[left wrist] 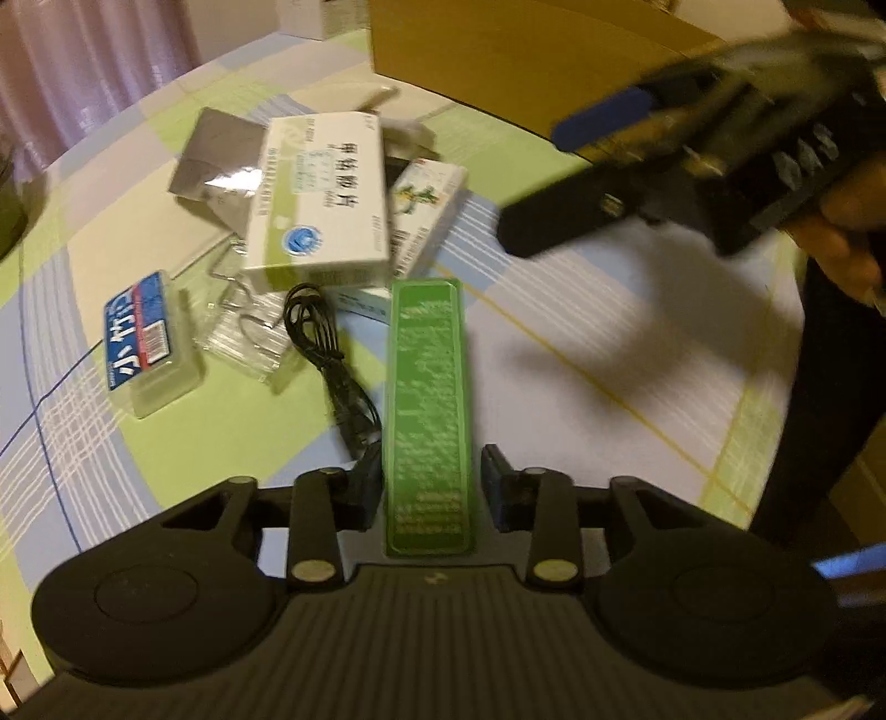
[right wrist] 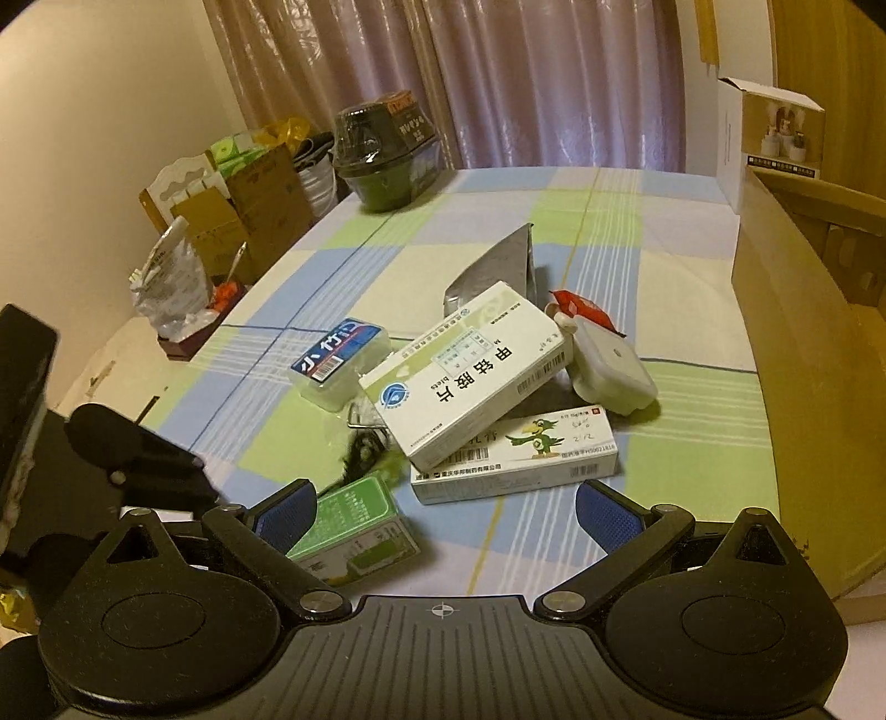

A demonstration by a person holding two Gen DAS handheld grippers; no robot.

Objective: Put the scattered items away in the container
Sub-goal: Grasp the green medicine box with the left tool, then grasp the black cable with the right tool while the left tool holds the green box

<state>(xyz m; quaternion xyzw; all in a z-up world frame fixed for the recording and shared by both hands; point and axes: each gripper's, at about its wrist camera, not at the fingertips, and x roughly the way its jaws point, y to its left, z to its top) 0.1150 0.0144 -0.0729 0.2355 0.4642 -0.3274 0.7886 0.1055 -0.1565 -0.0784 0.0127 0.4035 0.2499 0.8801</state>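
1. Scattered items lie in a loose heap on the checked surface (left wrist: 609, 343) in the left wrist view: a white medicine box (left wrist: 318, 205) on top, a parrot-print box (left wrist: 426, 216) just right of it, a grey foil pouch (left wrist: 216, 160) at the far left of the heap, a blue-labelled plastic case (left wrist: 147, 343) near left, clear packets (left wrist: 249, 332) beside it and a coiled black cable (left wrist: 332, 354).
2. Same view: the left tongs (left wrist: 429, 487) are narrow and clamped on a long green box (left wrist: 429, 410), which points away from the camera toward the heap, its far end just short of the white medicine box.
3. Same view: the brown cardboard container (left wrist: 498, 44) stands at the far edge, and the right tongs (left wrist: 559, 177), blurred, hang above the surface at the right, held in a hand (left wrist: 847, 249).
4. In the right wrist view the right tongs (right wrist: 446, 509) stand wide with nothing between them, over the near edge of the heap.
5. Same view: the green box (right wrist: 354, 526) sits near left, partly behind the left pad; the parrot-print box (right wrist: 515, 459) lies just ahead, the white medicine box (right wrist: 465, 376) leaning on it.
6. Same view: a white lidded tub (right wrist: 609, 371) and a red packet (right wrist: 581, 307) lie to the right of the heap, the plastic case (right wrist: 338, 360) to the left, the foil pouch (right wrist: 498, 266) behind.
7. Same view: the cardboard container (right wrist: 803, 332) stands at the right edge of the surface (right wrist: 692, 249).
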